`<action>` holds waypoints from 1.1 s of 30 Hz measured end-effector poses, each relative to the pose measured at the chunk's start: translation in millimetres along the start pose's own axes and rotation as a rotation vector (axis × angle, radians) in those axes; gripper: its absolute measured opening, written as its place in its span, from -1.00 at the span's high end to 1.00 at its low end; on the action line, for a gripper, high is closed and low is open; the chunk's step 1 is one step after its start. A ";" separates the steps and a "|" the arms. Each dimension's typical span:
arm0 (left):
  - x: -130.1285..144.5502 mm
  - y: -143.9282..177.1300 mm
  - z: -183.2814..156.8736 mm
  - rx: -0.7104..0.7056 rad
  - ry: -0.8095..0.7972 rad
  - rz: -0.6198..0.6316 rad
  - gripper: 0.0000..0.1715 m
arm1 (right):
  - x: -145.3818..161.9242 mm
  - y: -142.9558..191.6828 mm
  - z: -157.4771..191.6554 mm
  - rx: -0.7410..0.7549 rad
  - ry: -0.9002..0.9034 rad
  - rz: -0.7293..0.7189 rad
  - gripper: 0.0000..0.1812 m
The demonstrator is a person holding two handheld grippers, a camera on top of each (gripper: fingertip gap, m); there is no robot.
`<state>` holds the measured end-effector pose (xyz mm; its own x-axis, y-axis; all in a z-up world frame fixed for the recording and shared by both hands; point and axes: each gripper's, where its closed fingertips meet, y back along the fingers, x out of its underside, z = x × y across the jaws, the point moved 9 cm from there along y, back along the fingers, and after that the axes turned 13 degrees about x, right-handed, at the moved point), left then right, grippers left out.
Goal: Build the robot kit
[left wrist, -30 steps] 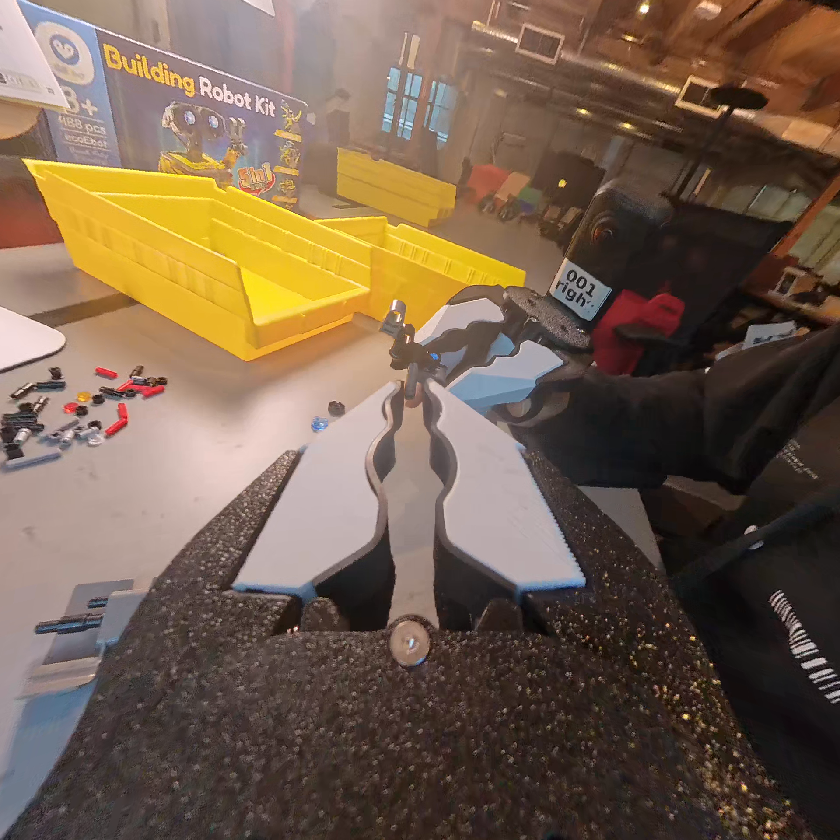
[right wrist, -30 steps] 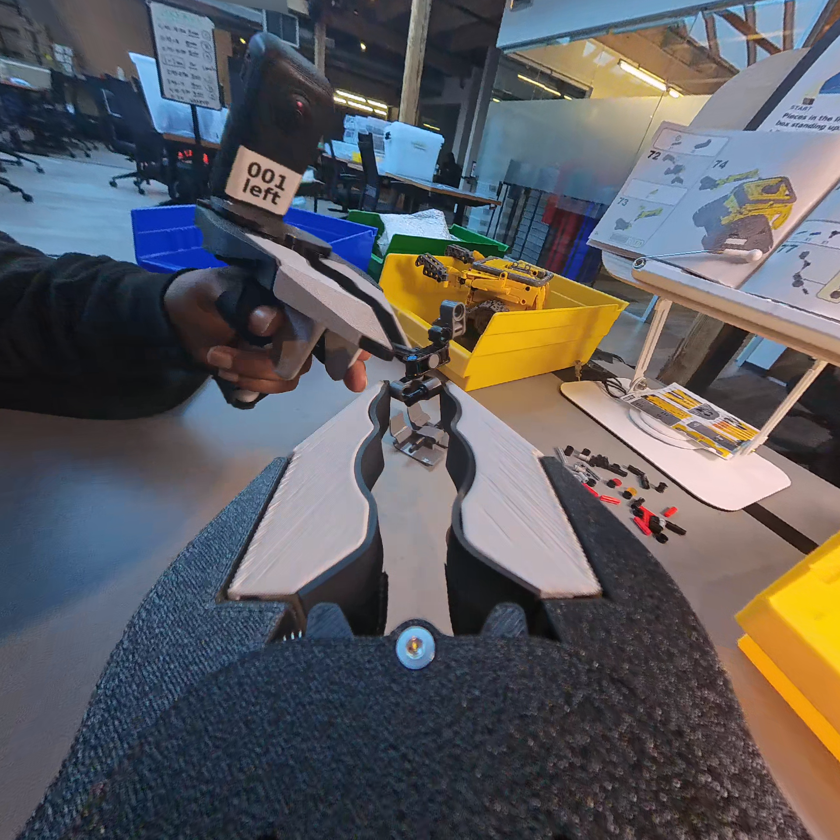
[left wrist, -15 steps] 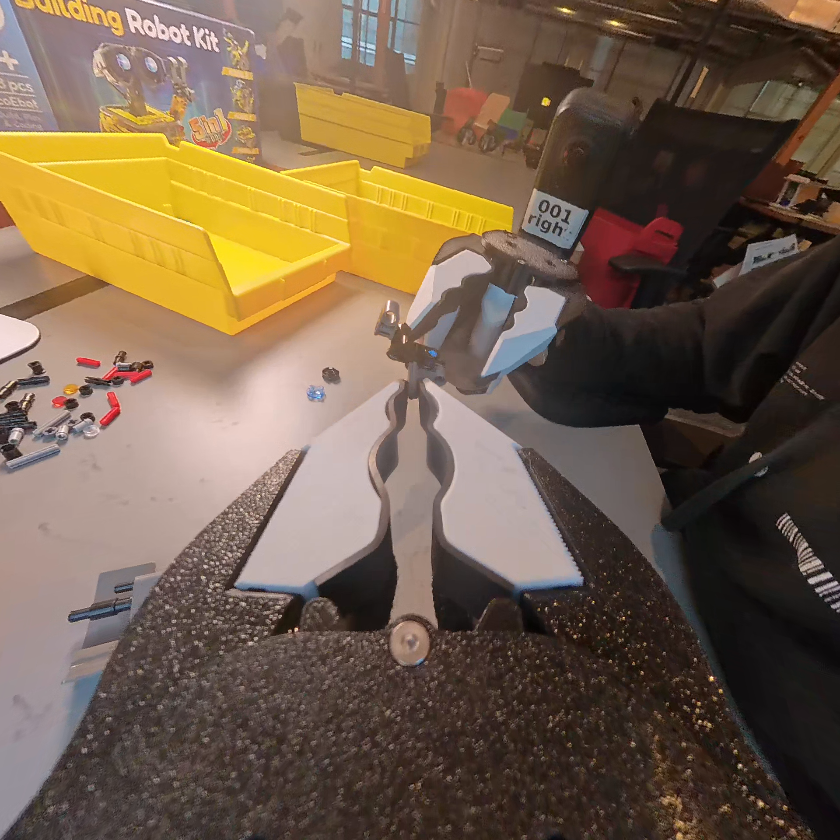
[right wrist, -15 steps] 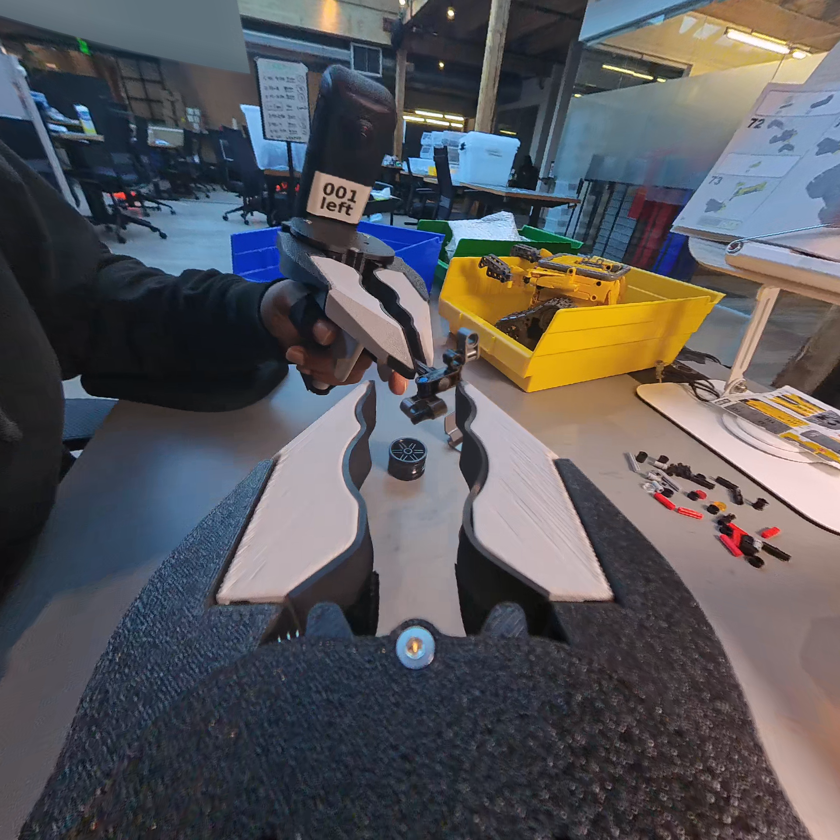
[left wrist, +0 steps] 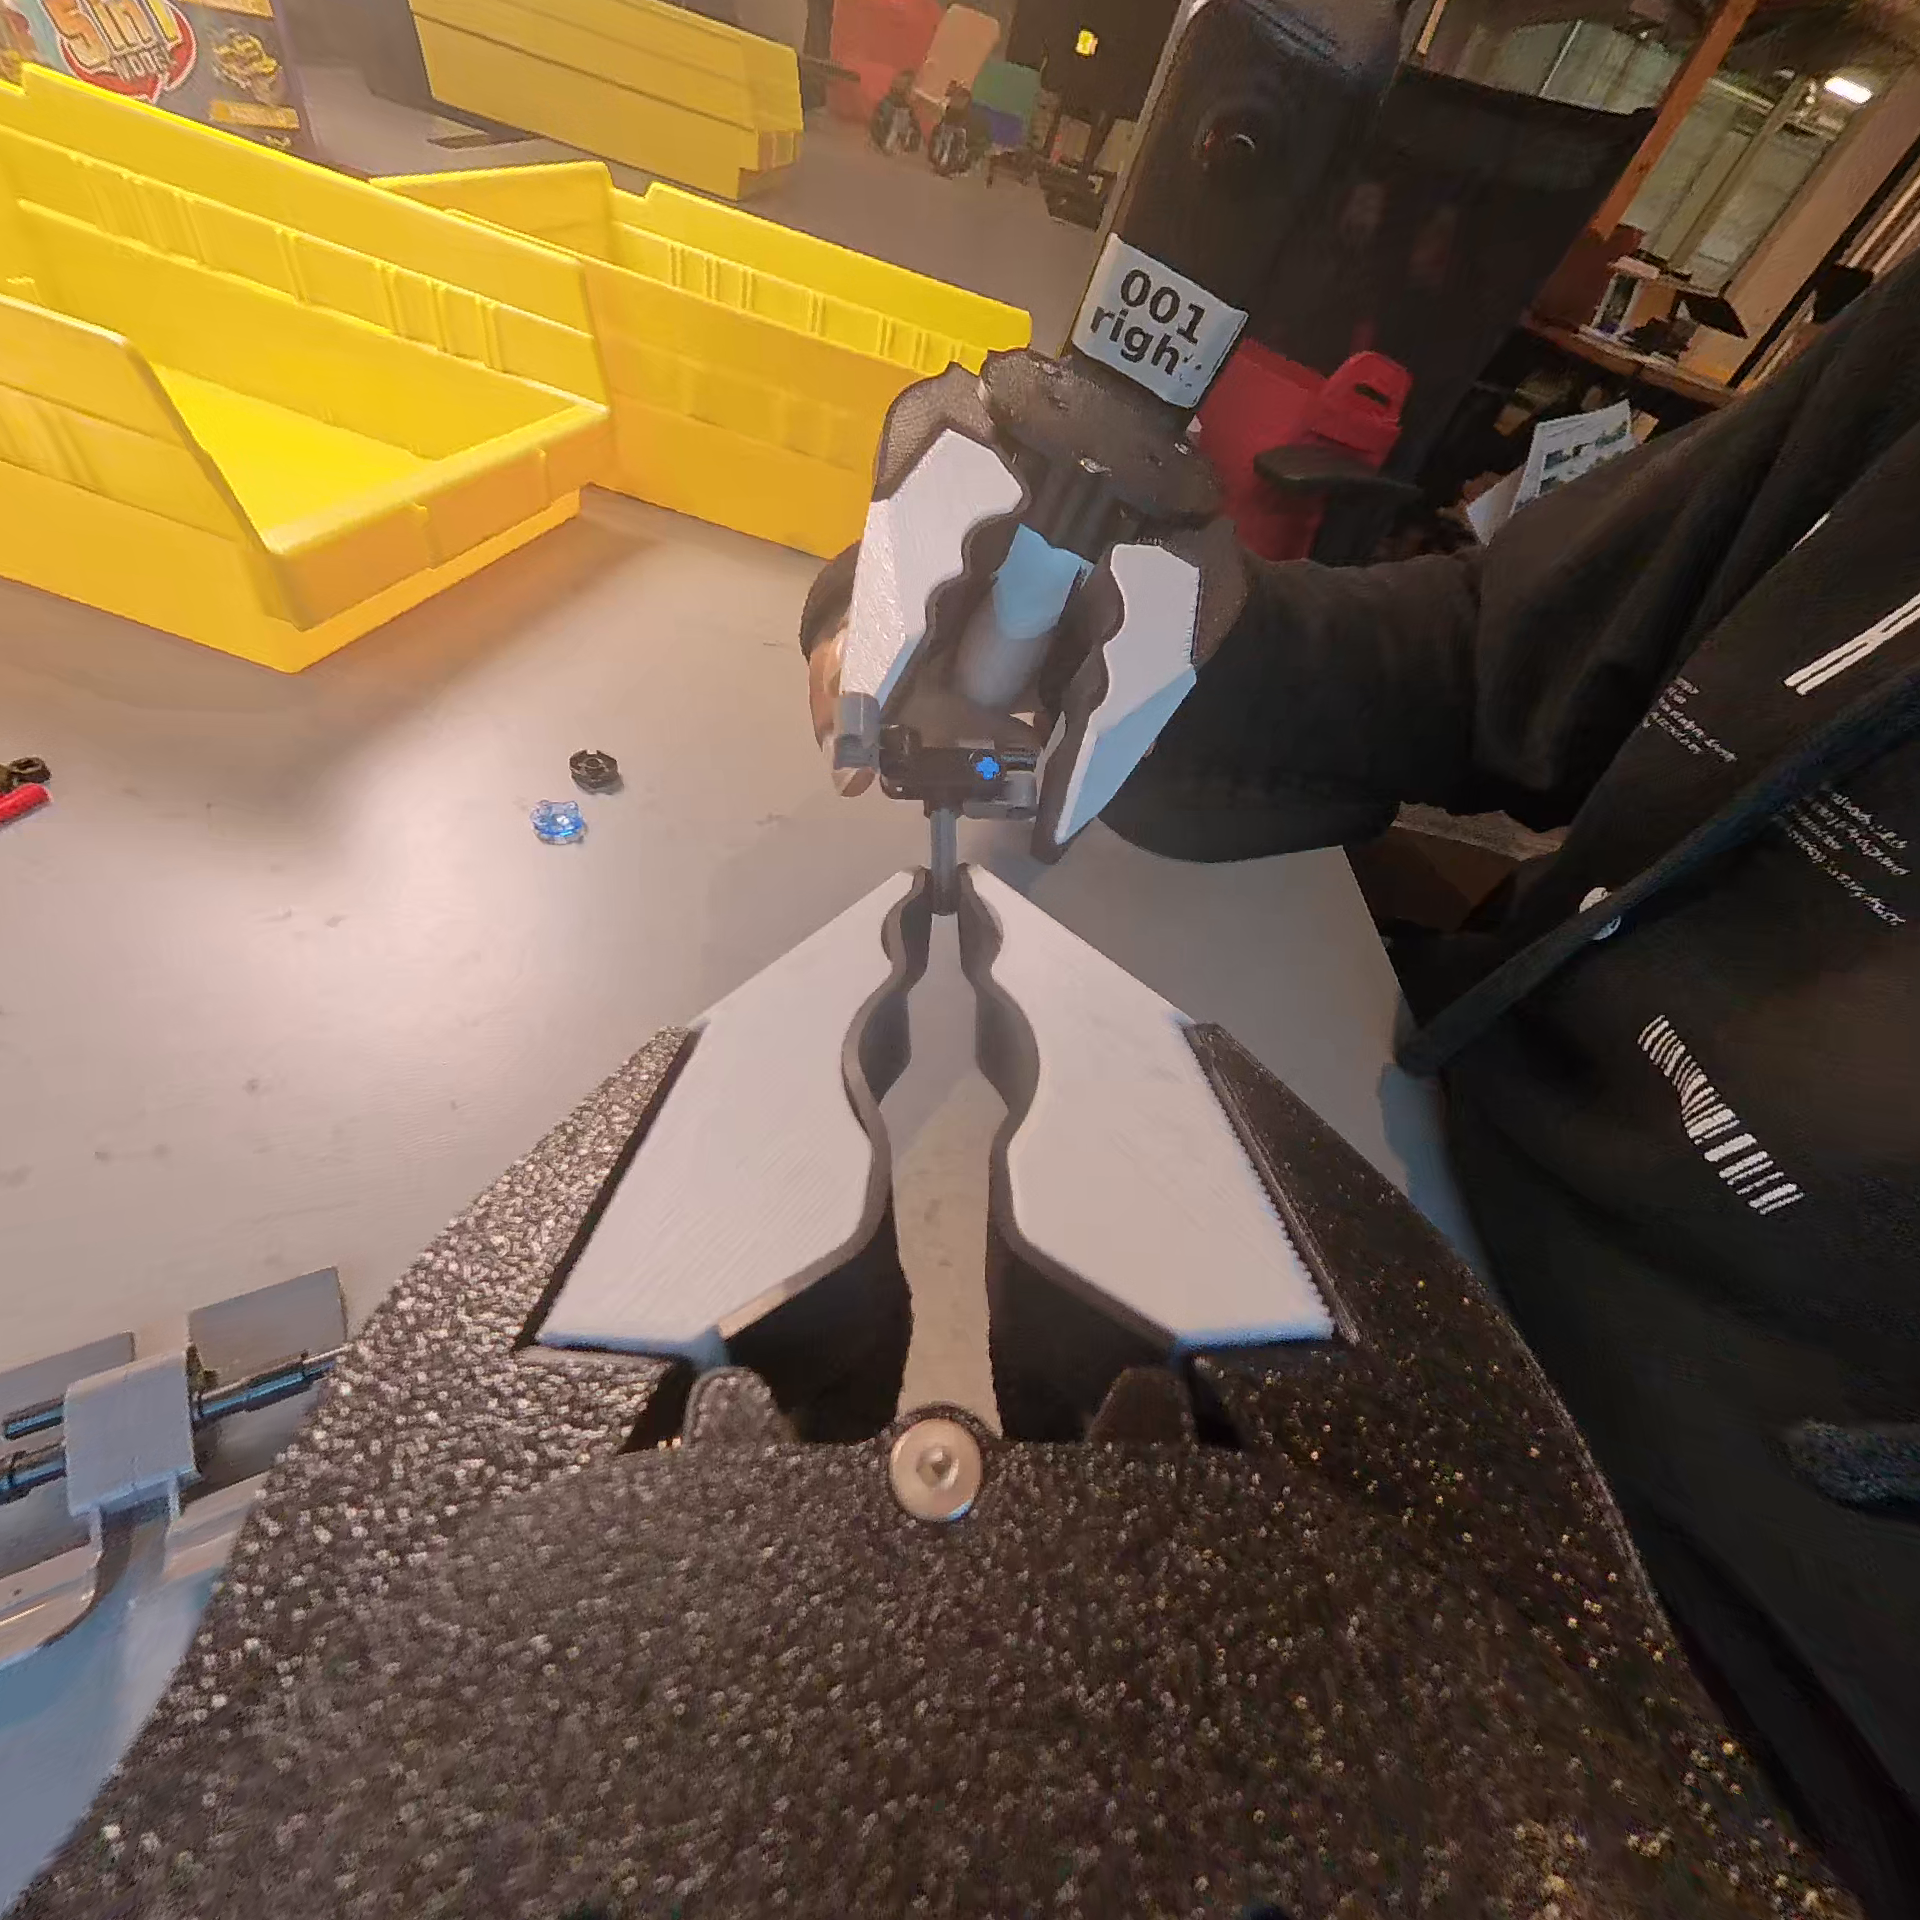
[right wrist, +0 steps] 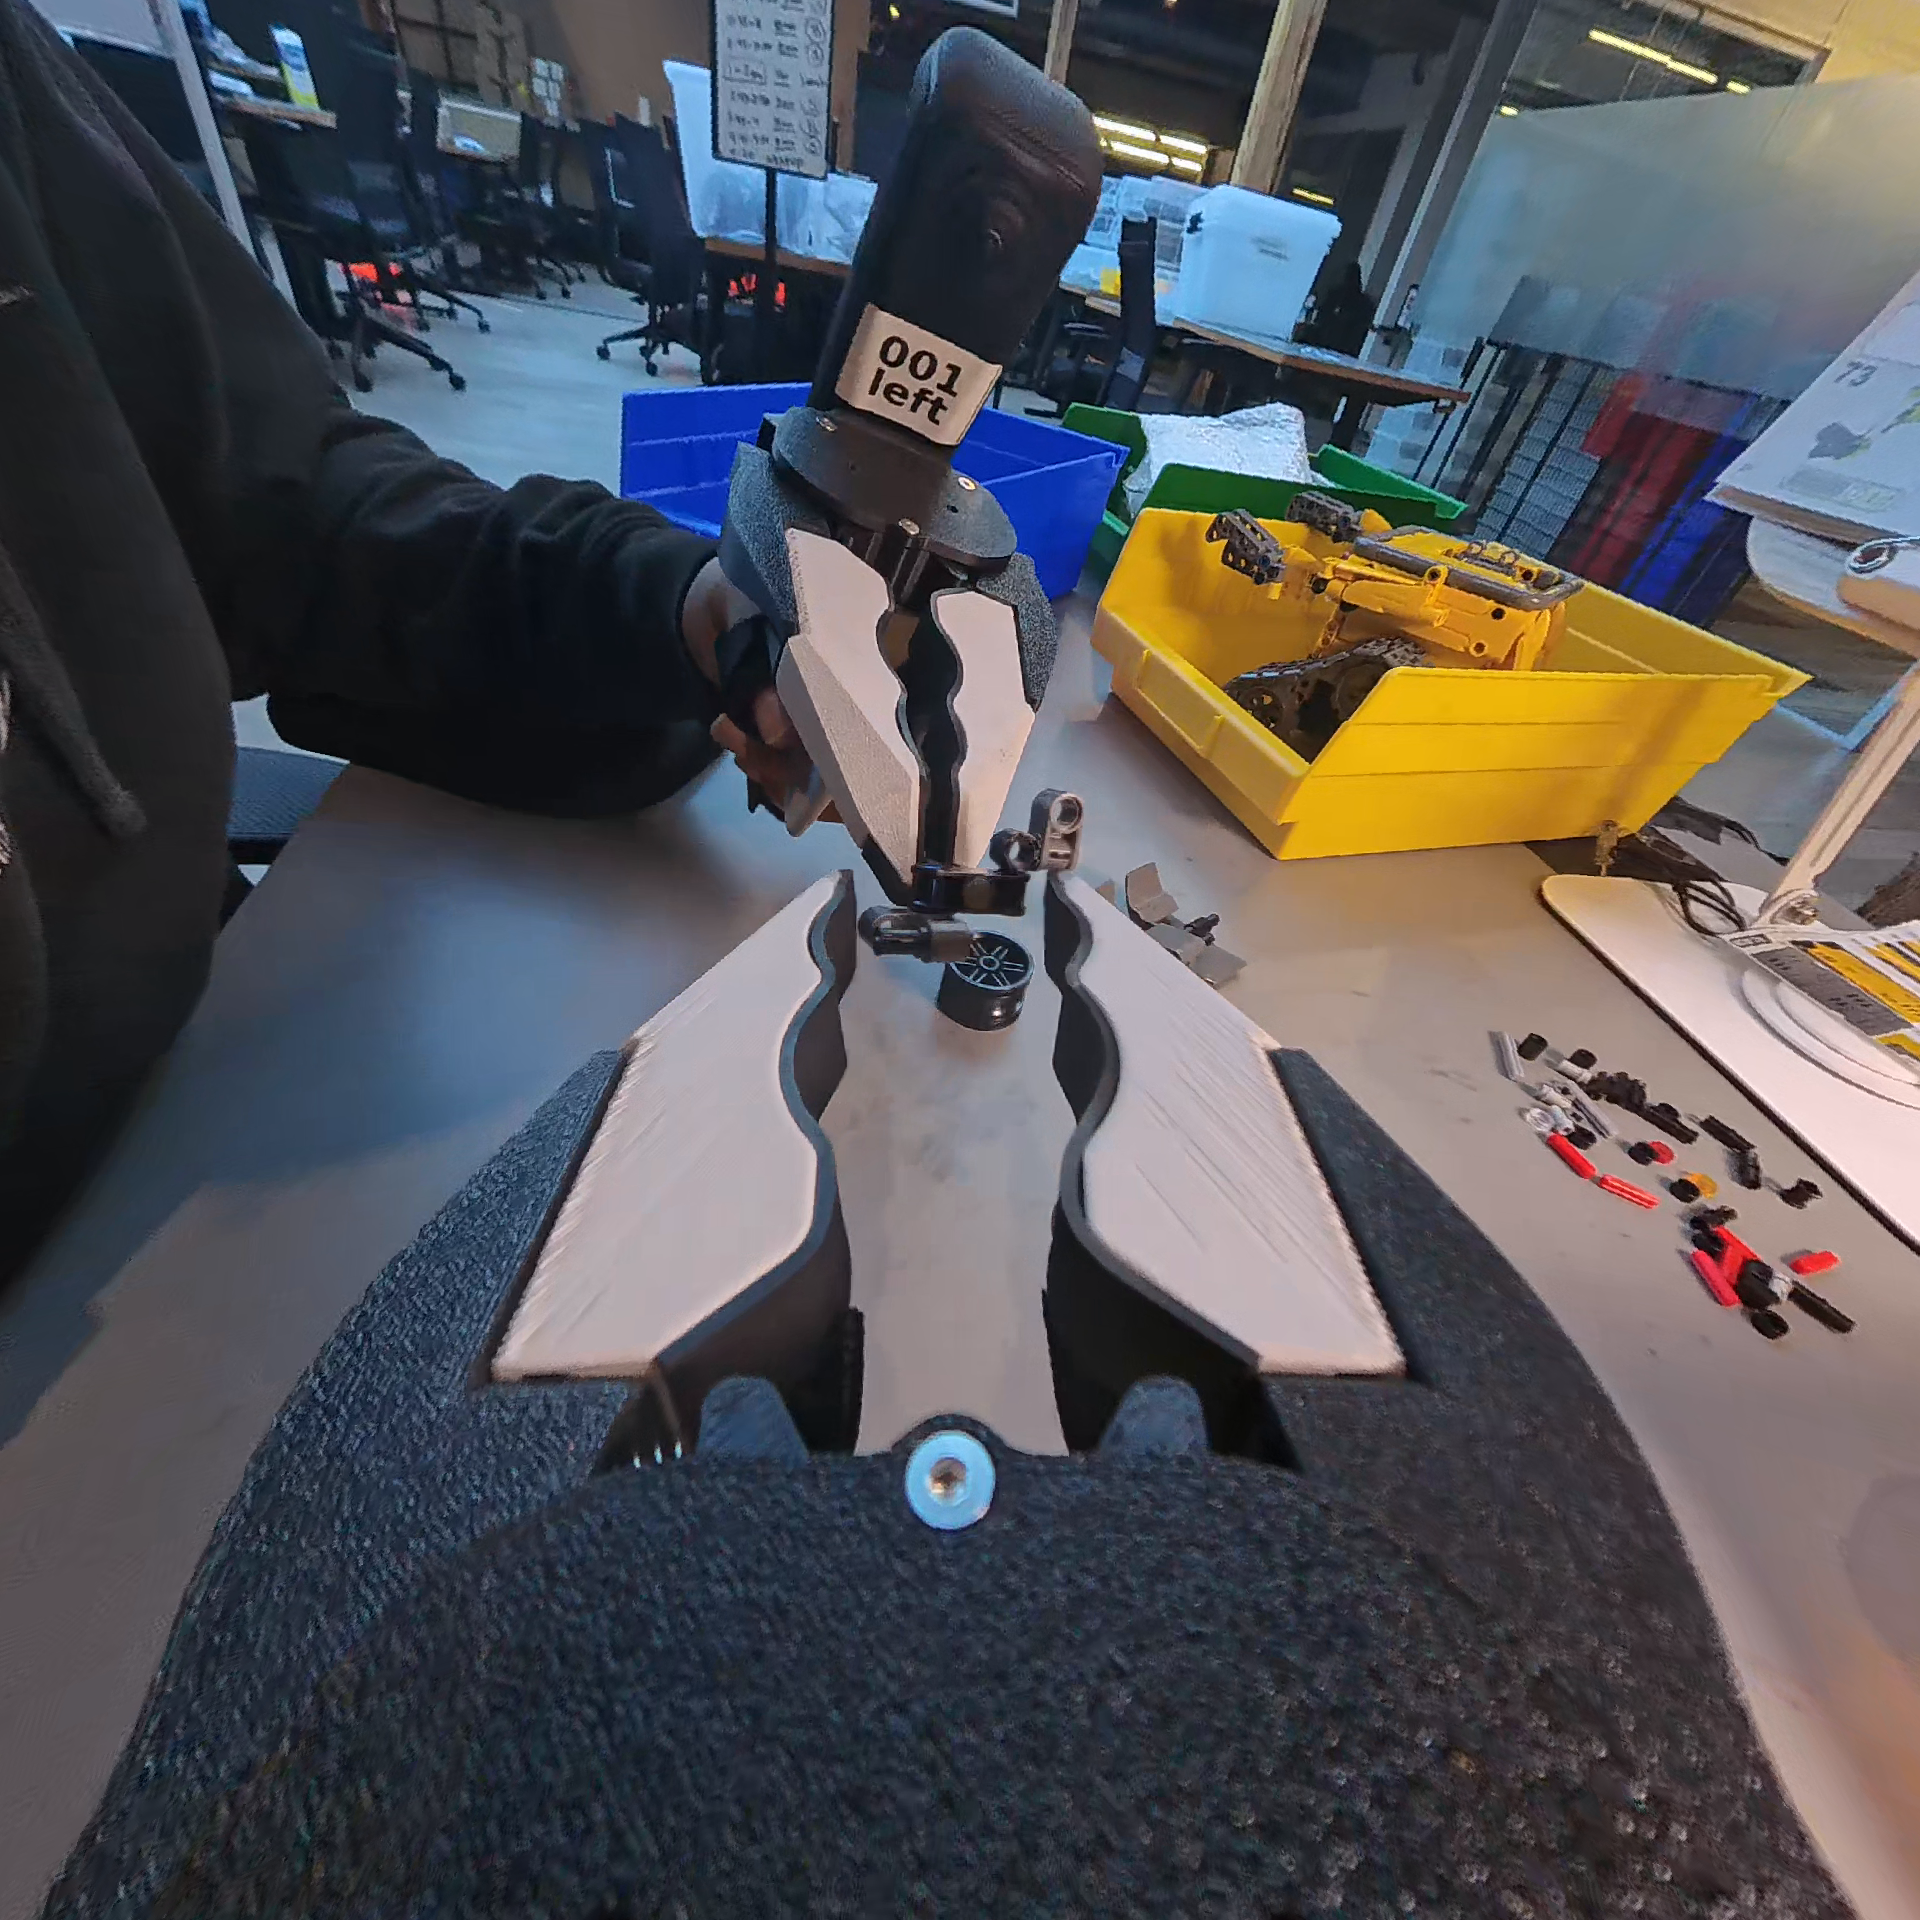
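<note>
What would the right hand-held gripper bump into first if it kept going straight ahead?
Probably the small dark assembly that the left hand-held gripper holds, right between the open right hand-held gripper tips. The black wheel sits just behind, though depth is unclear.

Small black-and-grey brick assembly (left wrist: pixel 951 774) (blue pin visible), aloft, pinched by left gripper (left wrist: pixel 943 896).

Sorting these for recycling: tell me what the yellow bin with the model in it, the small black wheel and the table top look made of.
Yellow bin: apparently moulded plastic, semi-gloss, with a ribbed wall.
Black wheel: likely hard plastic, with crisp moulded spokes and a slight sheen.
Table top: smooth grey, matte with soft reflections, possibly laminate; the look leaves it open.
</note>
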<state>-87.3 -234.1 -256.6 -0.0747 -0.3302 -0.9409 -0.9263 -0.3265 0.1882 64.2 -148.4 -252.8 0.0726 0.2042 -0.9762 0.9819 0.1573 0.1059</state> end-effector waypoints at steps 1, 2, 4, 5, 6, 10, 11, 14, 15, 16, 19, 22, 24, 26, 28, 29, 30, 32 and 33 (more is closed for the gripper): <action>0.4 0.1 -0.5 0.004 -0.004 0.009 0.96 | -0.3 0.1 0.6 -0.012 -0.007 -0.004 0.57; 0.7 0.1 -1.0 0.010 -0.007 0.018 0.96 | -0.5 0.2 1.4 -0.027 -0.012 -0.006 0.55; 1.4 0.4 -2.1 0.030 -0.012 0.028 0.96 | -0.4 0.1 3.8 -0.060 -0.018 -0.008 0.49; 2.0 0.2 -3.0 0.046 -0.012 0.035 0.95 | -0.3 0.5 5.0 -0.076 -0.019 -0.012 0.49; 2.9 -0.3 -3.9 0.059 -0.013 0.046 0.95 | -0.4 1.0 6.1 -0.092 -0.022 -0.015 0.49; 7.4 -3.6 -7.0 0.108 -0.010 0.095 0.95 | 1.2 2.2 8.7 -0.137 -0.021 0.006 0.53; 8.2 -4.4 -8.1 0.124 -0.009 0.102 0.96 | 1.7 2.1 8.0 -0.129 -0.021 0.007 0.49; 9.7 -6.1 -9.5 0.140 -0.011 0.117 0.96 | 2.3 2.5 9.4 -0.158 -0.028 0.014 0.47; 10.4 -6.5 -9.8 0.148 -0.009 0.121 0.96 | 2.2 2.4 10.9 -0.168 -0.029 0.013 0.48; 10.7 -6.6 -9.7 0.151 -0.008 0.122 0.96 | 2.3 2.2 11.9 -0.175 -0.026 0.019 0.52; 11.3 -6.2 -9.1 0.161 0.001 0.117 0.96 | 3.0 2.4 11.7 -0.178 -0.024 0.027 0.53; 11.5 -5.7 -8.4 0.167 0.007 0.110 0.96 | 3.3 2.7 11.2 -0.182 -0.029 0.027 0.53; 11.9 -5.2 -7.9 0.168 0.008 0.110 0.96 | 3.6 3.2 10.8 -0.191 -0.041 0.026 0.53; 11.6 -4.8 -7.7 0.160 0.003 0.112 0.96 | 4.4 3.2 9.4 -0.194 -0.065 0.034 0.53; 11.1 -4.1 -8.0 0.149 -0.008 0.120 0.96 | 5.2 2.1 9.0 -0.188 -0.070 0.038 0.52; 11.2 -3.6 -7.8 0.142 -0.012 0.128 0.96 | 5.7 1.6 9.1 -0.183 -0.070 0.040 0.52; 11.4 -3.2 -7.5 0.130 -0.018 0.138 0.96 | 5.9 1.1 8.8 -0.182 -0.078 0.042 0.52; 11.0 -2.8 -6.9 0.099 -0.035 0.155 0.96 | 6.8 0.4 6.8 -0.179 -0.106 0.064 0.53; 10.3 -2.4 -6.3 0.076 -0.047 0.159 0.96 | 7.8 0.2 5.6 -0.176 -0.115 0.083 0.53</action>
<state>-83.5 -242.3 -265.0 -0.2383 -0.3305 -0.9132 -0.9263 -0.2051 0.3159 65.9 -152.2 -261.4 0.1813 0.1139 -0.9768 0.9265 0.3132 0.2085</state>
